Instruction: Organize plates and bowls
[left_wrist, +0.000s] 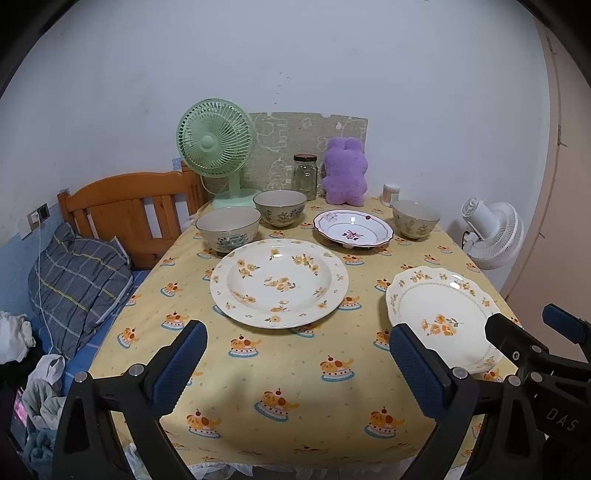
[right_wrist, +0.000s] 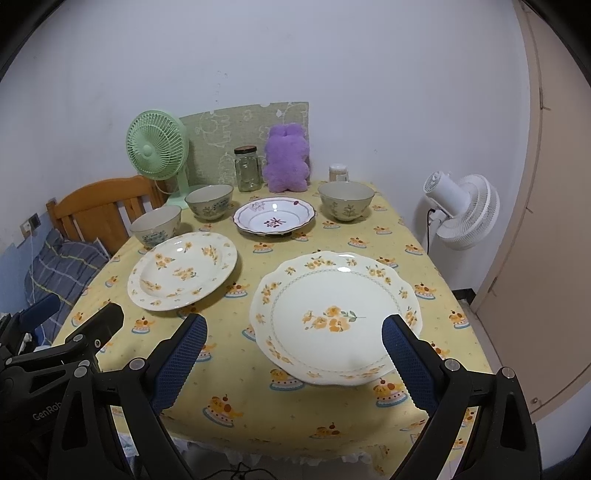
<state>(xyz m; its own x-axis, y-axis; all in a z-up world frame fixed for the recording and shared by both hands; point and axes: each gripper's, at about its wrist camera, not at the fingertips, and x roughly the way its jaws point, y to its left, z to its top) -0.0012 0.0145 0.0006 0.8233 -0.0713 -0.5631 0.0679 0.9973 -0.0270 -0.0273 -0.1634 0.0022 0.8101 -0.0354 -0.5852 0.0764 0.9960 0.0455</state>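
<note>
The counter (right_wrist: 436, 295), draped in a yellow cloth printed with little cakes, carries all the crockery. Largest on it is the scalloped plate (right_wrist: 334, 317) with orange flowers, lying flat at the near right, with the round flowered plate (left_wrist: 279, 282) of nearly the same size to its left, near but apart. Behind them, in the middle, sits the smaller purple-trimmed dish (right_wrist: 274, 215), well apart from both. Three bowls stand upright along the back: the left bowl (left_wrist: 228, 228) just behind the round plate's rim, the middle bowl (left_wrist: 280, 207) close beside it, and the right bowl (right_wrist: 346, 200) alone to the right of the purple-trimmed dish. At the far edge stand a green fan (left_wrist: 216, 140), a purple plush toy (left_wrist: 344, 176) and a glass jar (left_wrist: 305, 176). The left tongs (left_wrist: 297, 363) hover wide open over the near edge of the counter, holding nothing. The right tongs (right_wrist: 294, 354) are also spread wide and hold nothing, and the near part of the scalloped plate shows between their blue pads (right_wrist: 181, 360).
</note>
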